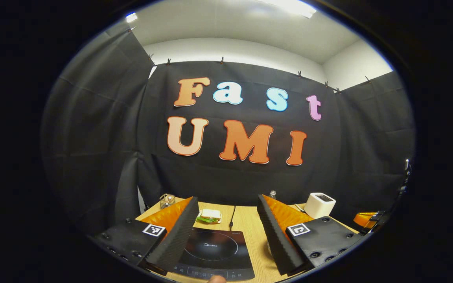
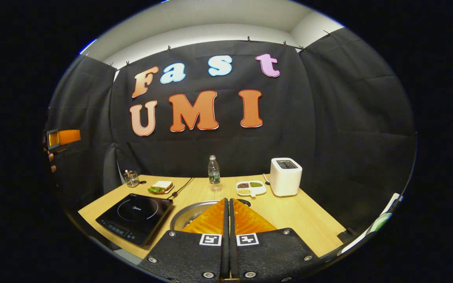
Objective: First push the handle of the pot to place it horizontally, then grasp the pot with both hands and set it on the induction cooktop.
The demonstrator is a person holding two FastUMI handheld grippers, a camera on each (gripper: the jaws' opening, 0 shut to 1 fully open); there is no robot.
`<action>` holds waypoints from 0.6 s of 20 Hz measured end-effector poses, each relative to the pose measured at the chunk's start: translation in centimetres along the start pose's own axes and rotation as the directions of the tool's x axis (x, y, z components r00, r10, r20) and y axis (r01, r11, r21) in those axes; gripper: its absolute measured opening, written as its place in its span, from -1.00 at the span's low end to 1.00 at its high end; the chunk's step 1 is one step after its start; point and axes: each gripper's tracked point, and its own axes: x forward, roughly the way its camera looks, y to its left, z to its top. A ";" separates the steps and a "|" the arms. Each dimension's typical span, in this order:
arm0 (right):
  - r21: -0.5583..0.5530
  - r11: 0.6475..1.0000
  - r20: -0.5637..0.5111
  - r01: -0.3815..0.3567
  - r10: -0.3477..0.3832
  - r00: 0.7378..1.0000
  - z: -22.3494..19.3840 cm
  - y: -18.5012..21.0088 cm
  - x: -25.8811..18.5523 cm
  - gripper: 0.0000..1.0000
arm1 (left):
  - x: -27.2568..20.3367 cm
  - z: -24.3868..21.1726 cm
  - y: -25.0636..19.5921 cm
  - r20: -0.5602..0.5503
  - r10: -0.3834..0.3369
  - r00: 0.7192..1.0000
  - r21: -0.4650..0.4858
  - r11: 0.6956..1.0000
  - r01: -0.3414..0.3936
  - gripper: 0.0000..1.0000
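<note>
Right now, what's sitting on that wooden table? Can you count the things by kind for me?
Cooking gear: 3 (cooktop, pot, toaster)
Food: 2 (sandwich, divided snack tray)
Drink items: 2 (water bottle, glass jar)
Total: 7 things on the table

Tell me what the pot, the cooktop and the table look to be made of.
Pot: seemingly metal, dull grey with a brushed sheen on its rim. Induction cooktop: smooth glossy black top, likely glass, with printed rings and reflections. Table: light wood or wood-look laminate, with visible grain and a matte finish.
</note>
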 end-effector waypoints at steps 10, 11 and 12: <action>0.006 0.999 -0.163 -0.032 0.032 0.986 -8.8 1.3 -0.7 -1.00 | 0.2 -1.1 -0.1 -0.017 -0.014 1.000 0.006 1.000 0.015 0.95; 0.015 0.999 -0.184 -0.038 0.040 0.982 -9.7 1.6 -0.8 -1.00 | 0.0 -1.2 -0.2 -0.018 -0.017 1.000 0.007 1.000 0.017 0.96; 0.021 0.999 -0.201 -0.041 0.045 0.978 -10.6 1.8 -0.9 -1.00 | 0.0 -1.2 -0.2 -0.018 -0.018 1.000 0.008 1.000 0.018 0.96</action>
